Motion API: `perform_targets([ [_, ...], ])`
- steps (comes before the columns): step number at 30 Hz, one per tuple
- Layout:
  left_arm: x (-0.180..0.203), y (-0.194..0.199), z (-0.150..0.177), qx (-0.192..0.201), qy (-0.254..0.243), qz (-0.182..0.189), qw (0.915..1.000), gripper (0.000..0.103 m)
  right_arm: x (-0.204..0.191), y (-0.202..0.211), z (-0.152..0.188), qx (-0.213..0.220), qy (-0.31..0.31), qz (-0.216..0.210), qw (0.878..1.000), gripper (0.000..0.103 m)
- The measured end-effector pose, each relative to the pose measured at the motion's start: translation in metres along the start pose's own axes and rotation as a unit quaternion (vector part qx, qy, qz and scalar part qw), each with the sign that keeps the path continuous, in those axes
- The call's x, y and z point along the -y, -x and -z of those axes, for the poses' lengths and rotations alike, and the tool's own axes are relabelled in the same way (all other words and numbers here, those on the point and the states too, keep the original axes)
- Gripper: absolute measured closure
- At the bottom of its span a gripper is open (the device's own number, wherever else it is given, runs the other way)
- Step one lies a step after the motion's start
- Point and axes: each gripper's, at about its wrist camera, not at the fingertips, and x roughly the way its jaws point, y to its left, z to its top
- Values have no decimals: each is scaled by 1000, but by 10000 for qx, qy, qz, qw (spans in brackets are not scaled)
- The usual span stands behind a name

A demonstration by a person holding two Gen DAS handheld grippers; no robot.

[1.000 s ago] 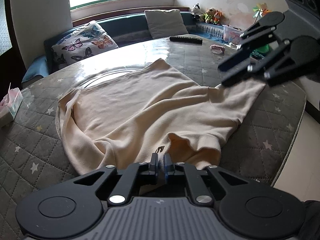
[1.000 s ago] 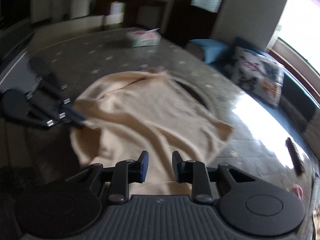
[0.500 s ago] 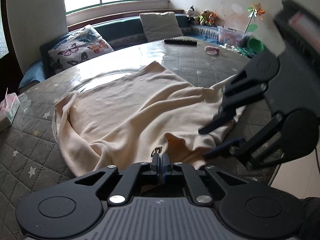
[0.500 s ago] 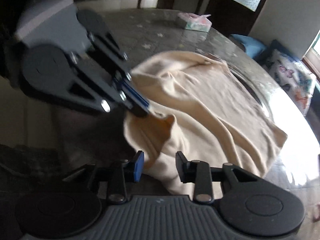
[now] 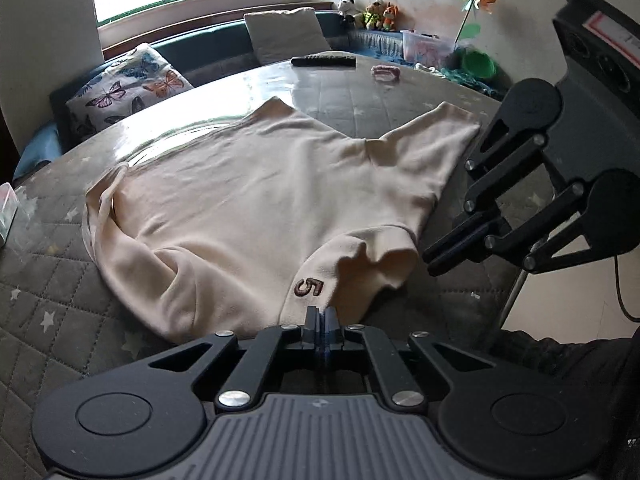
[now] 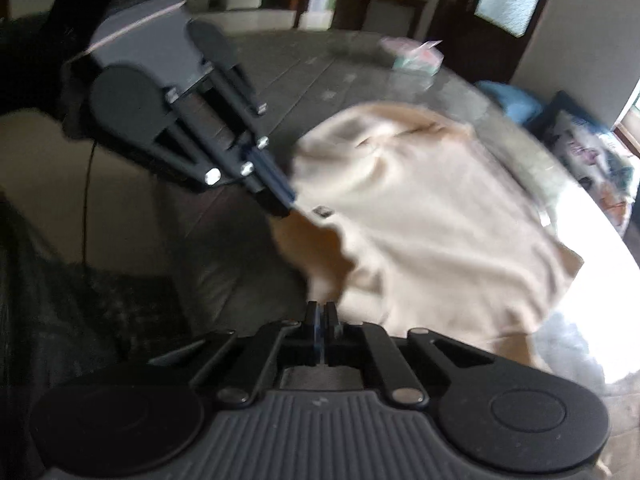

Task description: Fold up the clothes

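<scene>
The cream sweater [image 5: 256, 200] lies spread over the middle of the grey quilted surface [image 5: 52, 280], mostly flat but wrinkled, and no fold is made yet, so I judge the task is only at its beginning. In the left wrist view, the left gripper [image 5: 320, 314] has its fingers pressed together on the near edge of the sweater, just below the embroidered "5" [image 5: 308, 287]. The right gripper [image 6: 320, 312] has its fingers closed too, at the lower centre of its blurred view; they seem to pinch the near edge, but I cannot tell for sure.
</scene>
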Motion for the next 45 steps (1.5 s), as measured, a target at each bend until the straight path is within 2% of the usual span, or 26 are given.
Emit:
perform_targets([
  [4, -6, 19, -10, 313, -16, 21, 9995, 97, 16, 22, -2, 286, -285, -10, 9992, 97],
  [7, -12, 26, -23, 537, 6, -103, 9985, 97, 41, 32, -5, 445, -578, 313, 9968, 96],
  [10, -20, 13, -36, 647, 208, -181, 9975, 97, 65, 23, -6, 376, -890, 631, 9933, 94],
  [14, -26, -21, -44, 536, 503, -185, 9971, 97, 78, -5, 0, 178, -1156, 595, 9914, 90],
  [15, -27, -29, -44, 448, 568, -170, 9972, 97, 79, -11, 2, 116, -1170, 564, 9915, 86],
  [20, -32, -51, -34, 27, 715, -125, 9974, 97, 67, -22, 16, -172, -1040, 380, 9937, 85],
  [23, -44, -47, -40, 188, 845, -306, 9958, 96, 68, -14, 14, -81, -1002, 374, 9942, 77],
  [26, -64, -43, -55, 433, 1033, -768, 9907, 87, 77, -13, 4, 122, -1087, 468, 9929, 69],
  [28, -79, -44, -67, 581, 1127, -1218, 9844, 55, 84, -20, -2, 201, -1204, 522, 9911, 64],
  [29, -87, -46, -73, 642, 1156, -1483, 9801, 50, 87, -24, -4, 223, -1271, 536, 9902, 59],
  [30, -94, -50, -78, 675, 1166, -1736, 9756, 49, 90, -30, -5, 231, -1342, 536, 9892, 54],
  [32, -110, -60, -87, 656, 1171, -2063, 9692, 48, 94, -41, -5, 218, -1455, 529, 9877, 51],
  [34, -123, -71, -94, 579, 1159, -2219, 9664, 44, 97, -49, -5, 223, -1537, 525, 9865, 49],
  [35, -129, -77, -97, 521, 1134, -2267, 9659, 43, 99, -52, -5, 244, -1582, 515, 9858, 45],
  [39, -150, -103, -102, 306, 1178, -2458, 9617, 44, 104, -57, -4, 345, -1735, 424, 9833, 41],
  [41, -161, -116, -103, 199, 1230, -2525, 9595, 47, 105, -59, -4, 362, -1751, 408, 9830, 38],
  [43, -172, -119, -101, 162, 1352, -2513, 9583, 80, 106, -60, -3, 371, -1775, 396, 9826, 37],
  [45, -182, -113, -96, 219, 1553, -2521, 9549, 94, 108, -61, -3, 377, -1810, 393, 9820, 34],
])
